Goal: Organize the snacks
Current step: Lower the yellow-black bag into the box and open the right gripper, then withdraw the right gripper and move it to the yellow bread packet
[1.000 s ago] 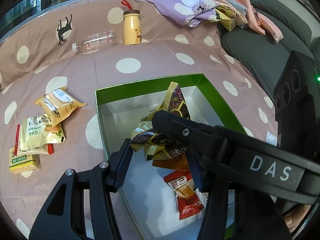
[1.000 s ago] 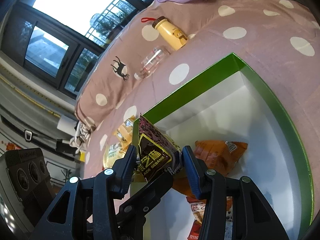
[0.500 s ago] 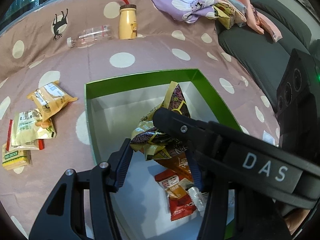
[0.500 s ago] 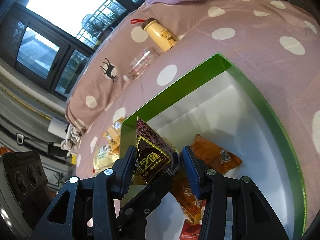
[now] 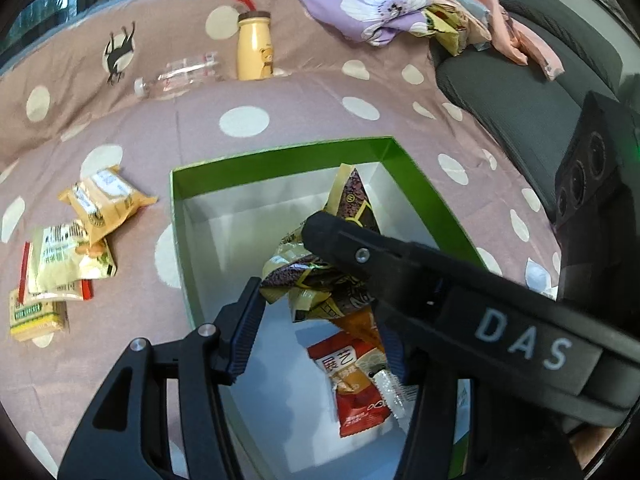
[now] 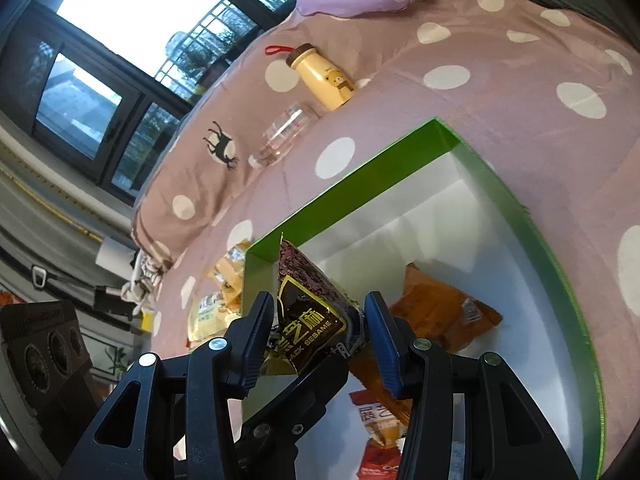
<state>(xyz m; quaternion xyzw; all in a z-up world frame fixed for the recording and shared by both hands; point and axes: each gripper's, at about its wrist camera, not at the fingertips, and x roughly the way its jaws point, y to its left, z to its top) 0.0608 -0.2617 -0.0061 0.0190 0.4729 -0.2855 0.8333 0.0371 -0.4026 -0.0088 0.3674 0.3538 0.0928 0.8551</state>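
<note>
A: Where is the black sesame packet [image 6: 310,312]?

B: Over the green box [image 5: 280,160], above its white inside. The right gripper [image 6: 320,332] has its jaws clamped on it, one pad on each side.

A: And the left gripper [image 5: 320,320]?

B: Its jaws stand apart below the crumpled packet. The right gripper's arm crosses in front, so I cannot tell whether its pads touch the wrapper.

A: Anything in the box?

B: An orange packet [image 6: 440,316] and a red packet [image 5: 356,396] on the floor of it.

A: Outside?

B: Yellow snack packets [image 5: 72,240] on the spotted bedspread [image 5: 280,96], left of the box. Further back stand a yellow bottle [image 5: 255,50] and a clear bottle [image 5: 180,76] lying down.
</note>
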